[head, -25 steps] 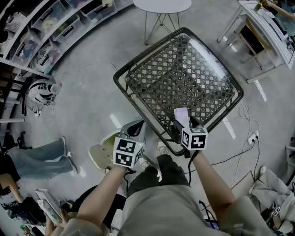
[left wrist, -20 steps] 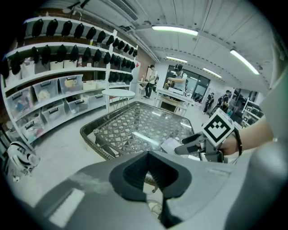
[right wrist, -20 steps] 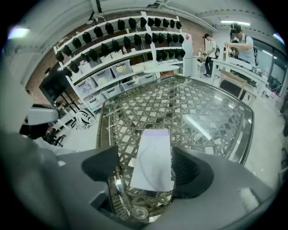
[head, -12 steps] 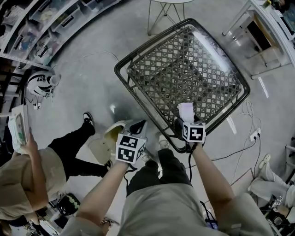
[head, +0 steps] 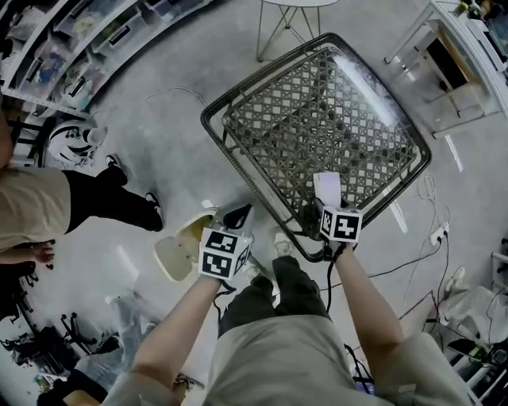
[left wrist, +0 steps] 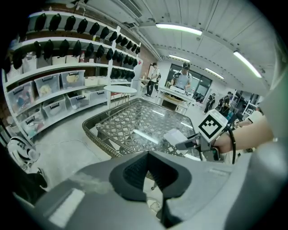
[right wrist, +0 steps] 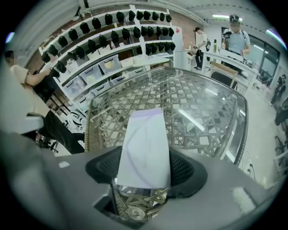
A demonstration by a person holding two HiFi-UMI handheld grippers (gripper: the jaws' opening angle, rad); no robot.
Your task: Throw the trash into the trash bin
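Note:
A white paper packet (head: 327, 189) lies flat on the glass top of the wicker table (head: 238, 170), near its front corner. My right gripper (head: 321, 210) points steeply down at it. In the right gripper view the packet (right wrist: 144, 148) sits between the jaws, which are closing round it. My left gripper (head: 238, 216) hangs over the floor beside the table corner, shut and empty. A pale cream trash bin (head: 171, 258) stands on the floor just left of it. The left gripper view shows its own shut jaws, the packet (left wrist: 175, 135) and the right gripper (left wrist: 190, 143).
A person (head: 48, 206) stands on the floor at the left. Shelves with storage boxes (head: 71, 55) run along the upper left. A round white table (head: 298, 6) and a desk (head: 460, 47) stand beyond the wicker table. A cable (head: 397, 270) trails at the right.
Both grippers have sunk lower. The right one has come down onto the table edge around the packet. The person at the left has walked further left.

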